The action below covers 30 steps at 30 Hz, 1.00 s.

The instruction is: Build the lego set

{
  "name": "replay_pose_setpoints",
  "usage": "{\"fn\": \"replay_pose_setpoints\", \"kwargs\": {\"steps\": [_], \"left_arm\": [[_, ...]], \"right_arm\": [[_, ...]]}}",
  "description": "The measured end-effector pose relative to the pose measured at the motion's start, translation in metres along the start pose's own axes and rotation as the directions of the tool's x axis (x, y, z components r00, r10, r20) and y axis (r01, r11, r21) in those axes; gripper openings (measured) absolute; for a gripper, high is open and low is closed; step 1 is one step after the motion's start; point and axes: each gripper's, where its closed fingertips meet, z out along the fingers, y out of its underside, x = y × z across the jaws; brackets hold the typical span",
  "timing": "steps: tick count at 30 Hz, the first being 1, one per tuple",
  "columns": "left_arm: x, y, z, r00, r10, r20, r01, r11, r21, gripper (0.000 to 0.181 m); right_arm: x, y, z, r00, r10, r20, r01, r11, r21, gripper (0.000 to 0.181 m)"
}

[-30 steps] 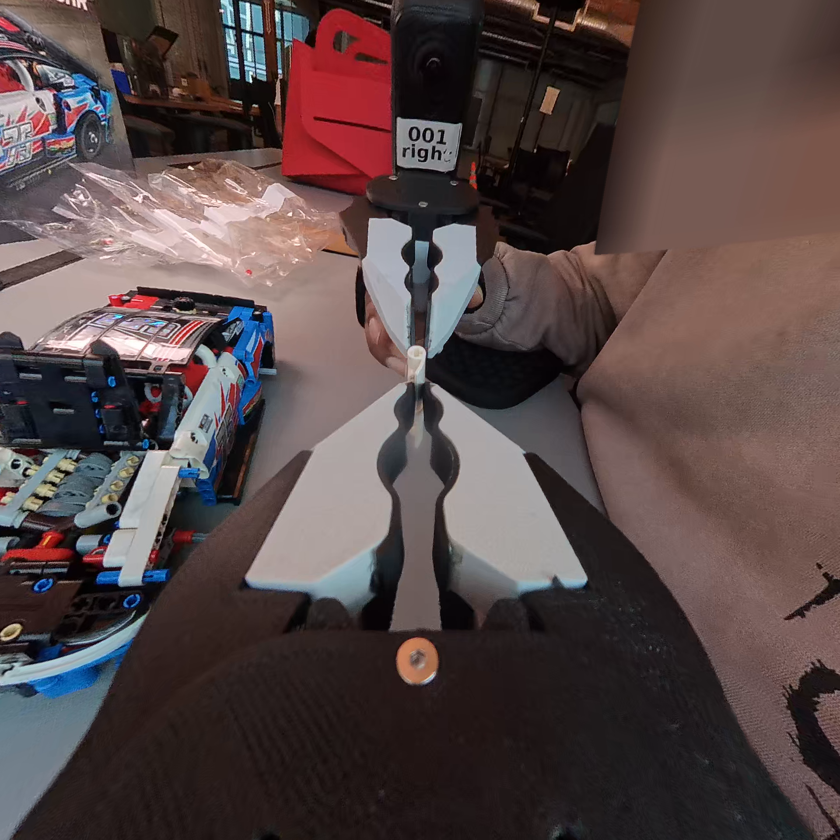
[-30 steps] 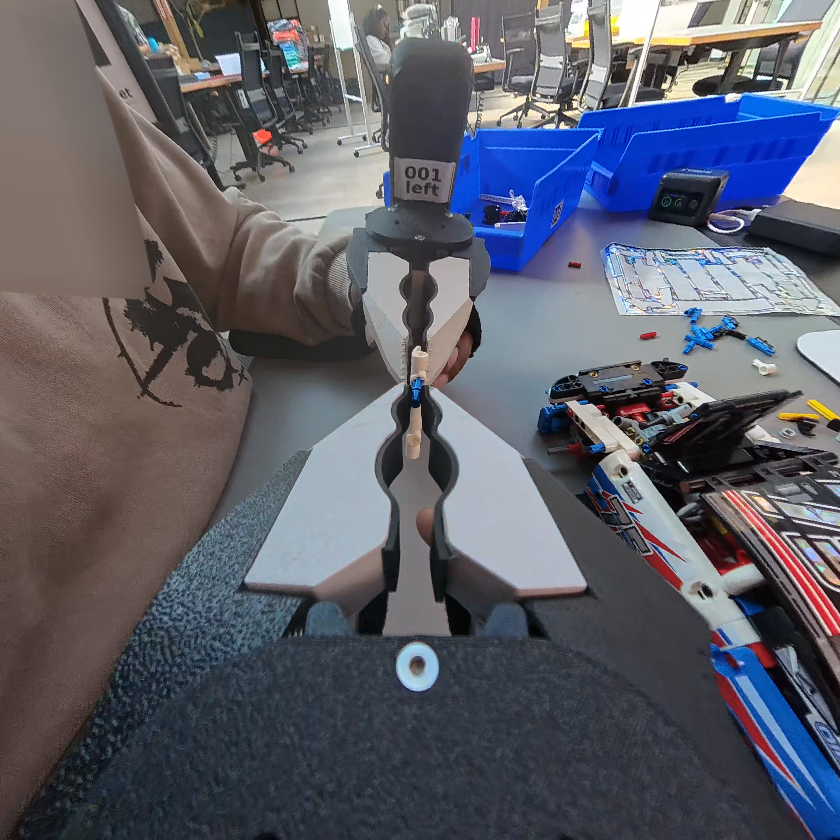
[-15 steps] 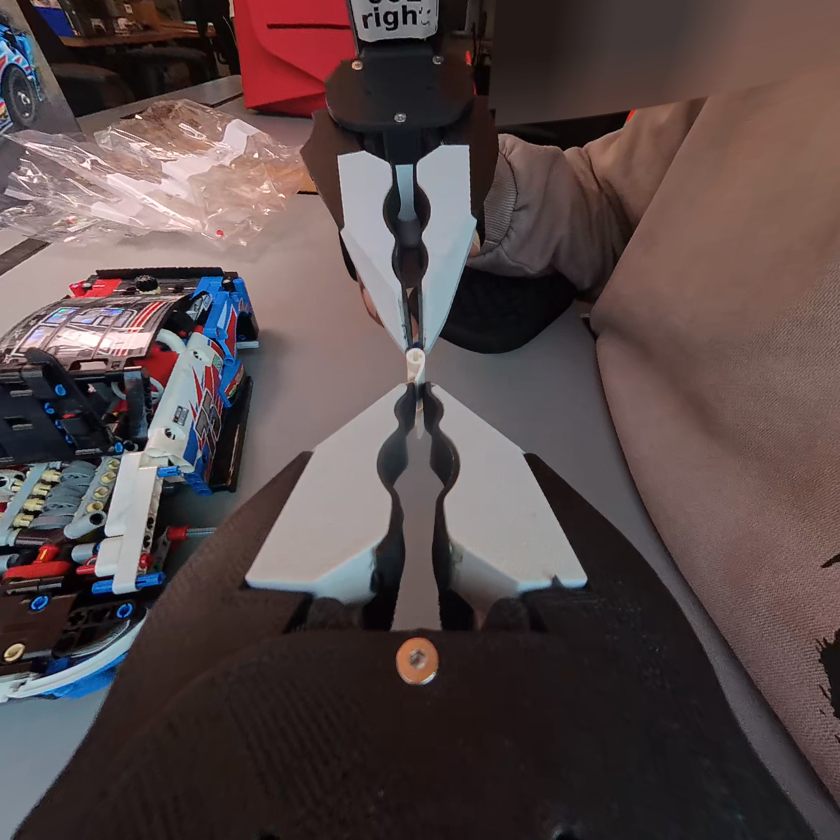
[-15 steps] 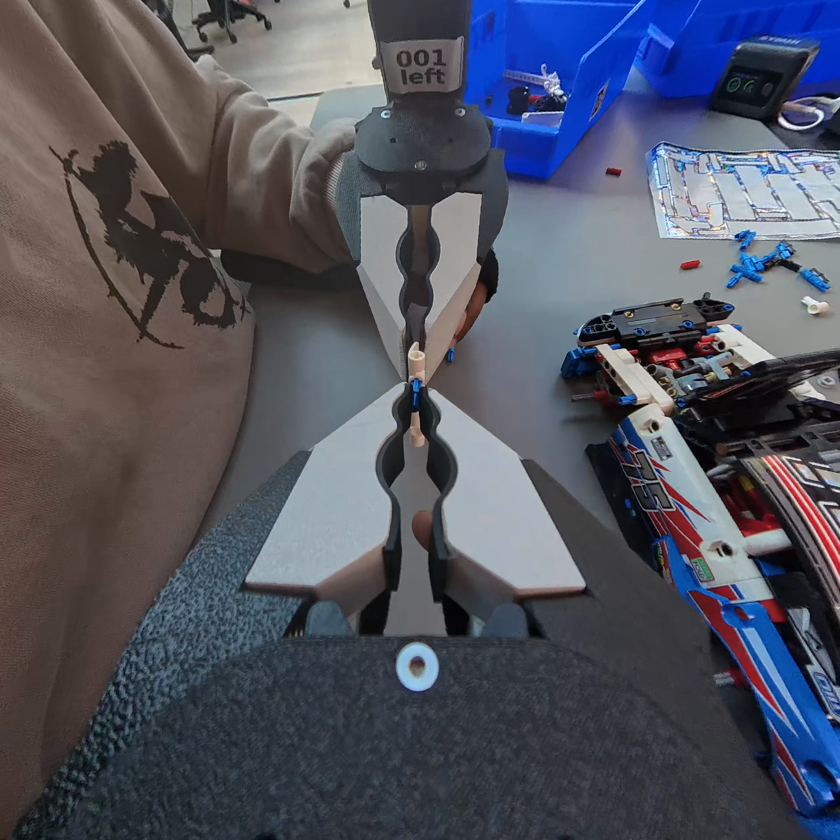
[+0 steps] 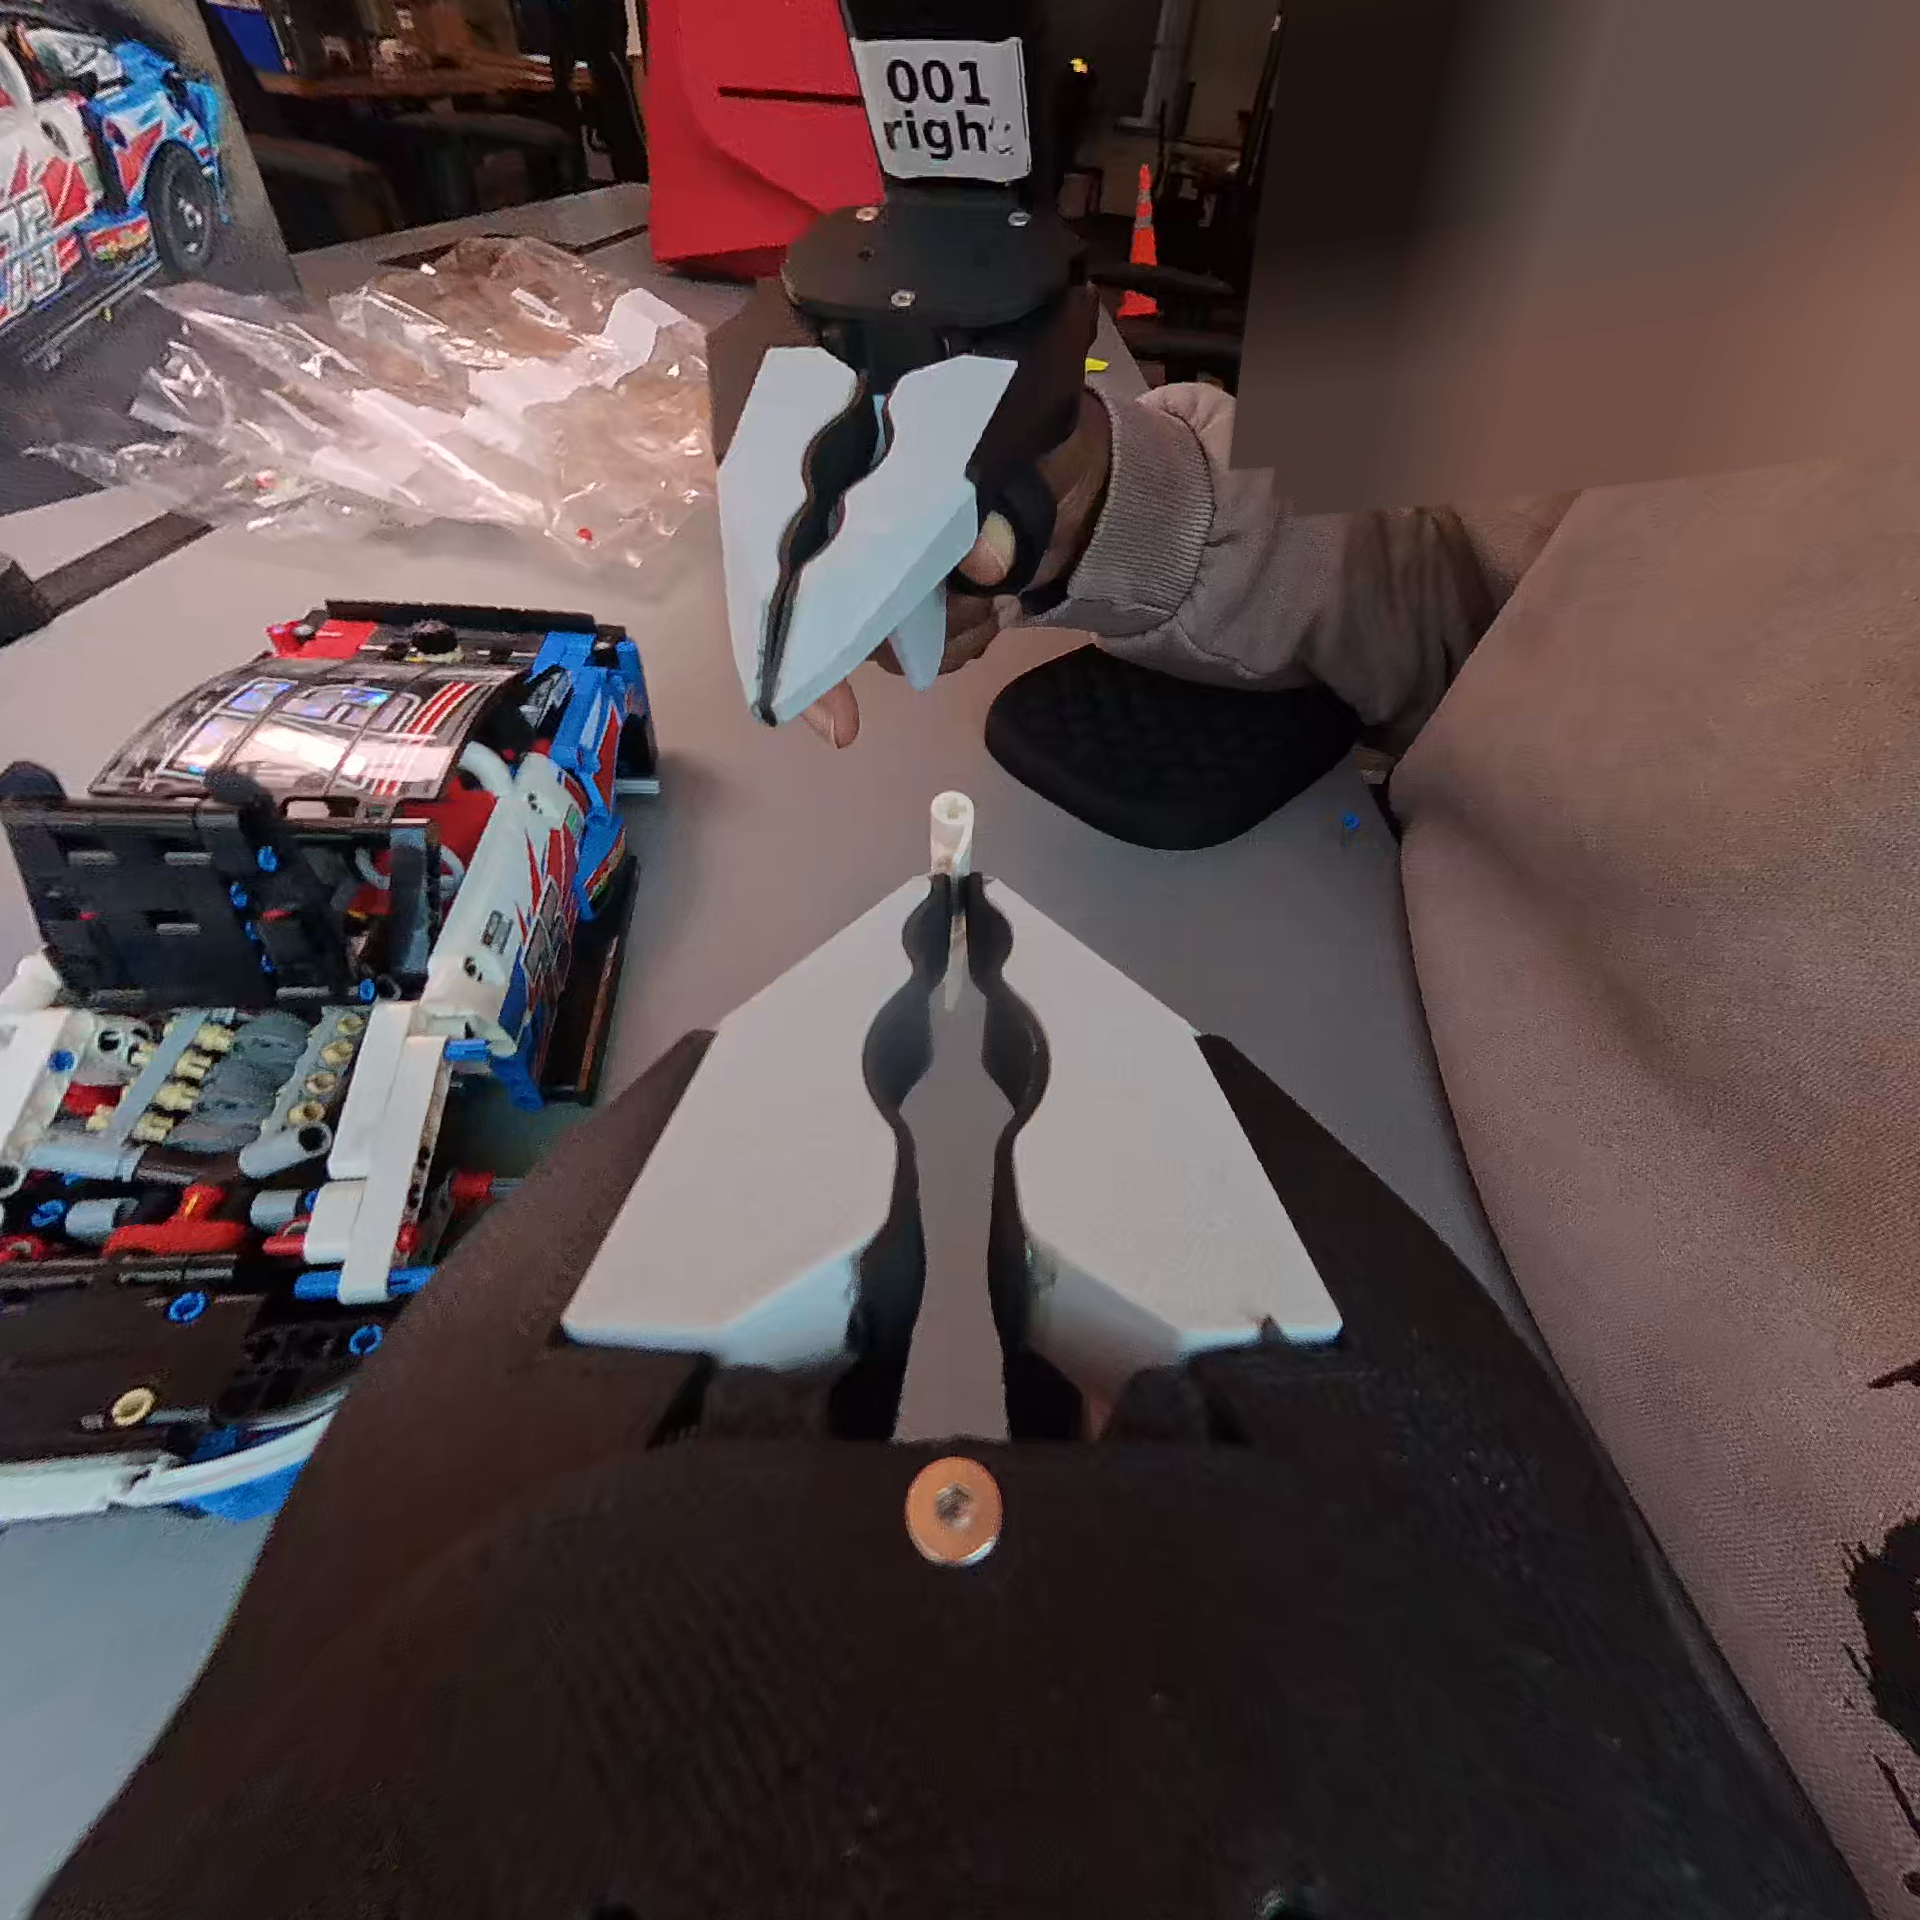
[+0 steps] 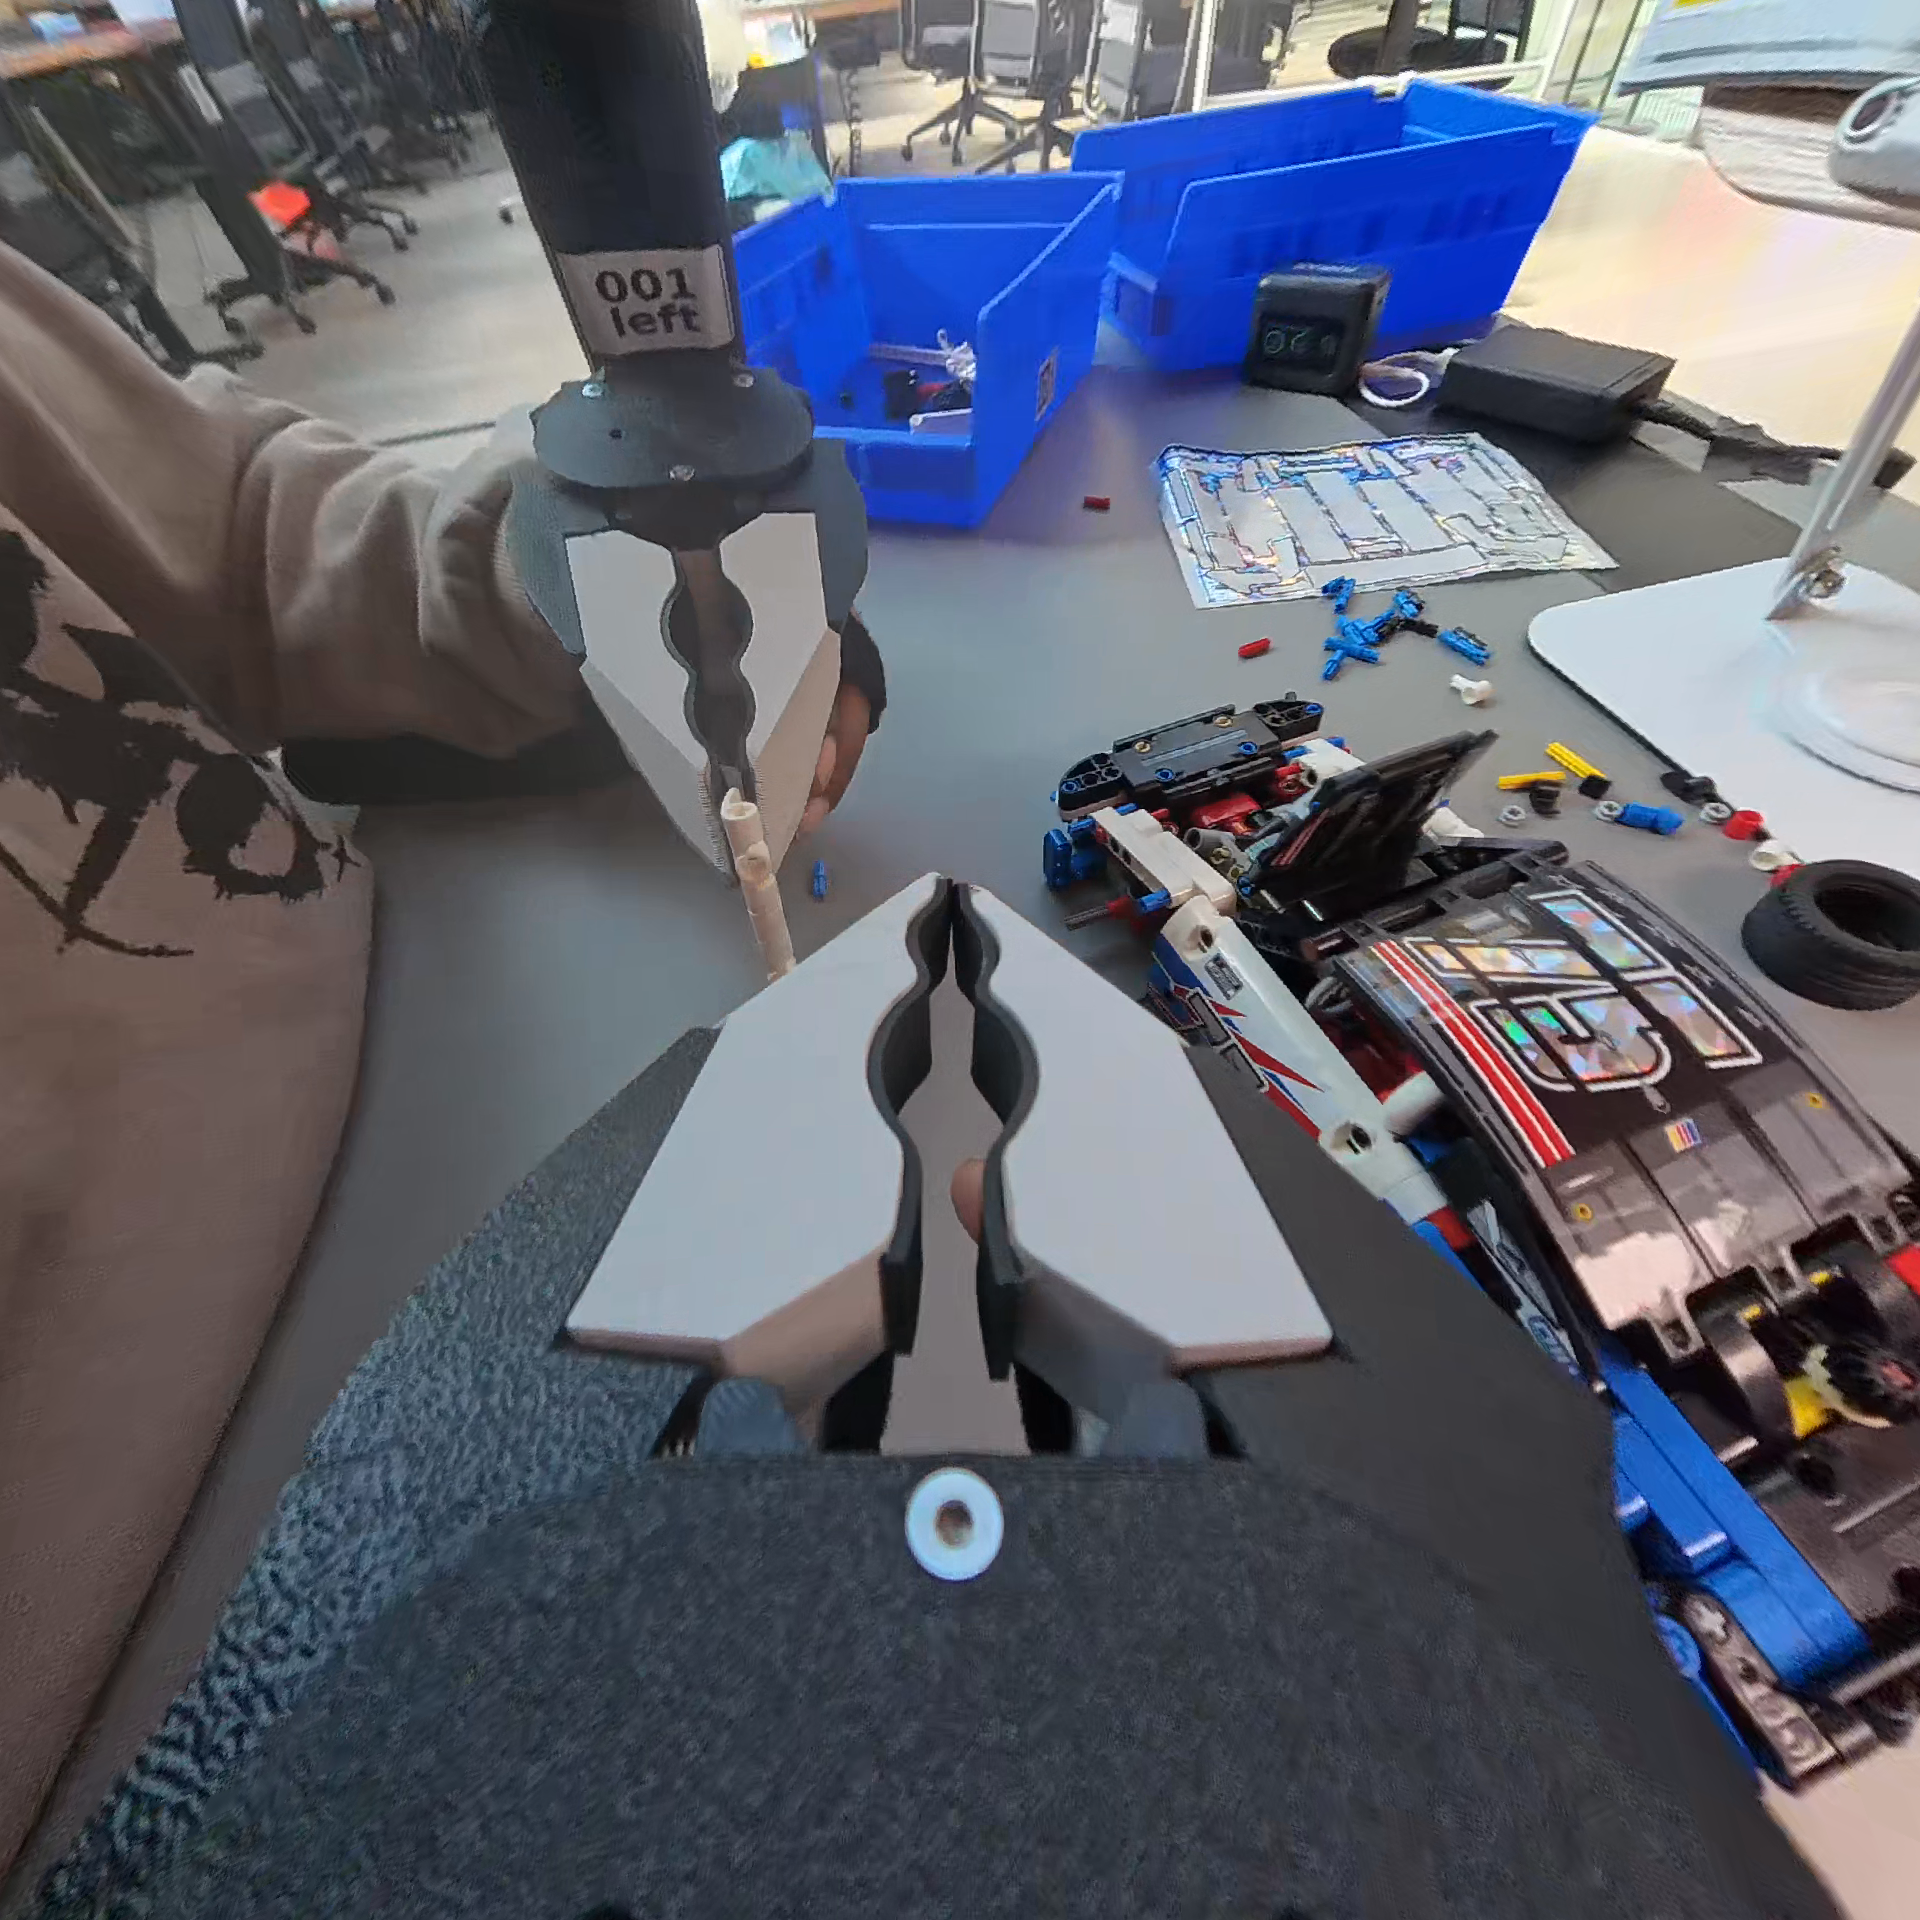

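My left gripper [image 5: 951, 883] is shut on a long cream Lego piece [image 5: 952, 836], whose end sticks out past the tips. In the right wrist view the left gripper [image 6: 740, 826] holds this piece [image 6: 761, 894] pointing down at the table. My right gripper [image 6: 951, 888] is shut with nothing between its tips. It also shows in the left wrist view [image 5: 774, 712], apart from the piece and up to its left. A blue pin [image 6: 819, 878] lies on the table near the piece. The part-built race car [image 5: 343, 883] [image 6: 1507, 1039] stands beside both grippers.
Blue bins [image 6: 935, 343], a sticker sheet [image 6: 1371, 520], loose blue pins [image 6: 1371, 634], small parts and a tyre [image 6: 1839, 930] lie beyond the car. Clear plastic bags [image 5: 416, 405] and a red bag [image 5: 748, 135] sit at the far side. A person's sleeve and jumper [image 5: 1662, 1039] are close by. My hands' fingertips stand some 6 cm from each other.
My right gripper has drawn away from the cream piece and swung toward the car. The blue pin no longer shows between its tips. The left gripper still holds the piece.
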Motion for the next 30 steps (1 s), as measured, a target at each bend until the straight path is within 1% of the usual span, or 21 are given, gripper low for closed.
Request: {"fn": "replay_pose_setpoints", "kwargs": {"steps": [4, 7, 9, 11, 13, 14, 18, 20, 22, 25, 29, 30], "left_arm": [[-0.008, 0.005, -0.001, 0.999, -0.003, 0.032, 0.004, 1.000, -0.018, 0.001], [-0.012, 0.011, 0.001, 0.998, -0.027, 0.049, 0.029, 0.999, -0.030, 0.001], [-0.016, 0.012, 0.000, 0.997, -0.048, 0.063, 0.050, 0.998, -0.024, 0.001], [-0.021, 0.013, -0.002, 0.994, -0.070, 0.080, 0.072, 0.997, -0.020, 0.001], [-0.022, 0.014, -0.004, 0.993, -0.077, 0.088, 0.080, 0.996, -0.027, 0.001], [-0.022, 0.014, -0.005, 0.993, -0.074, 0.088, 0.077, 0.997, -0.028, 0.001], [-0.017, 0.014, -0.004, 0.995, -0.062, 0.079, 0.066, 0.997, -0.042, 0.001], [-0.013, 0.015, -0.001, 0.996, -0.055, 0.067, 0.059, 0.997, -0.053, 0.001], [-0.008, 0.016, 0.003, 0.997, -0.046, 0.054, 0.049, 0.997, -0.067, 0.001], [-0.002, 0.019, 0.007, 0.998, -0.030, 0.046, 0.034, 0.995, -0.090, 0.001], [0.005, 0.021, 0.010, 0.999, 0.004, 0.042, 0.001, 0.994, -0.111, 0.001], [0.007, 0.021, 0.010, 0.999, 0.008, 0.042, -0.004, 0.994, -0.113, 0.001]], "right_arm": [[0.012, 0.000, -0.002, 0.998, 0.056, -0.024, -0.055, 0.997, 0.062, 0.000], [0.014, -0.008, -0.009, 0.998, 0.063, -0.015, -0.061, 0.993, 0.105, 0.000], [0.017, -0.013, -0.021, 0.998, 0.048, -0.045, -0.044, 0.995, 0.092, 0.003], [0.008, -0.011, -0.037, 0.997, 0.062, -0.036, -0.060, 0.997, 0.046, 0.006], [-0.010, 0.006, -0.054, 0.996, 0.080, -0.049, -0.082, 0.995, -0.053, 0.013], [-0.022, 0.019, -0.063, 0.995, 0.079, -0.067, -0.086, 0.990, -0.108, 0.013], [-0.093, 0.085, -0.099, 0.989, 0.124, -0.084, -0.145, 0.936, -0.321, 0.015], [-0.130, 0.115, -0.111, 0.981, 0.165, -0.104, -0.193, 0.897, -0.398, 0.014], [-0.155, 0.135, -0.116, 0.972, 0.180, -0.150, -0.228, 0.869, -0.438, 0.014], [-0.175, 0.154, -0.115, 0.957, 0.167, -0.237, -0.262, 0.850, -0.457, 0.014], [-0.172, 0.171, -0.113, 0.933, 0.088, -0.348, -0.258, 0.839, -0.480, 0.015], [-0.171, 0.169, -0.111, 0.929, 0.086, -0.360, -0.257, 0.851, -0.458, 0.011]]}}
